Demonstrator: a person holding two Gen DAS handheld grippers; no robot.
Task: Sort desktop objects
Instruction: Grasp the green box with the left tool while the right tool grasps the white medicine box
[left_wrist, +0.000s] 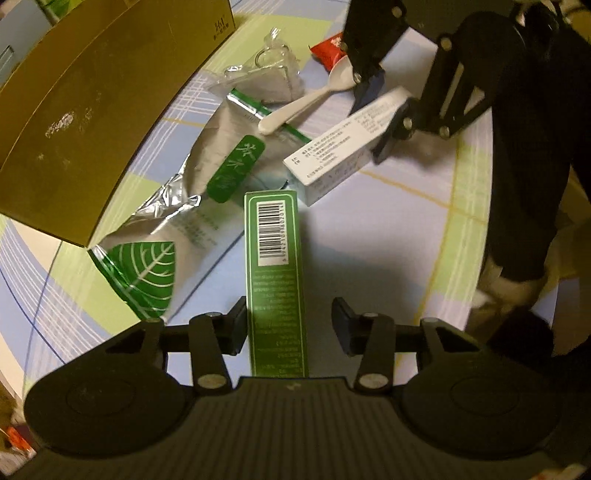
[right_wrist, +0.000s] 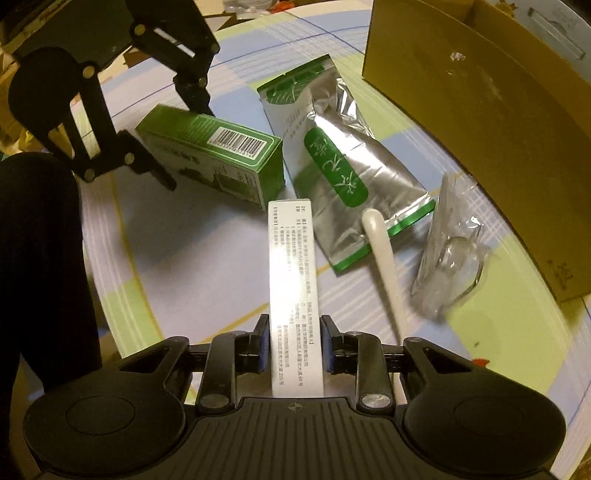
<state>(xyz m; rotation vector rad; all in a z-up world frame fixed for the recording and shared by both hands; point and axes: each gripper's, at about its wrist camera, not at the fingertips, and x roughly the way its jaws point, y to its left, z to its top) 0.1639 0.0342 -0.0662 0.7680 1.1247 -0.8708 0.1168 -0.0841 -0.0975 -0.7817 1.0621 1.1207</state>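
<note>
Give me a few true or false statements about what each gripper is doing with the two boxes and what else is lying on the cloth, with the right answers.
1. The right gripper is shut on the white box. True.
2. The left gripper clamps the green box on both sides. False: the box lies between the jaws, but a gap shows at the right pad.
3. The white spoon rests partly on the silver tea pouch. True.
4. The green box's barcode faces down. False: the barcode faces up, toward the camera.
5. The brown cardboard box holds the spoon. False: the spoon lies on the checked cloth, outside it.
</note>
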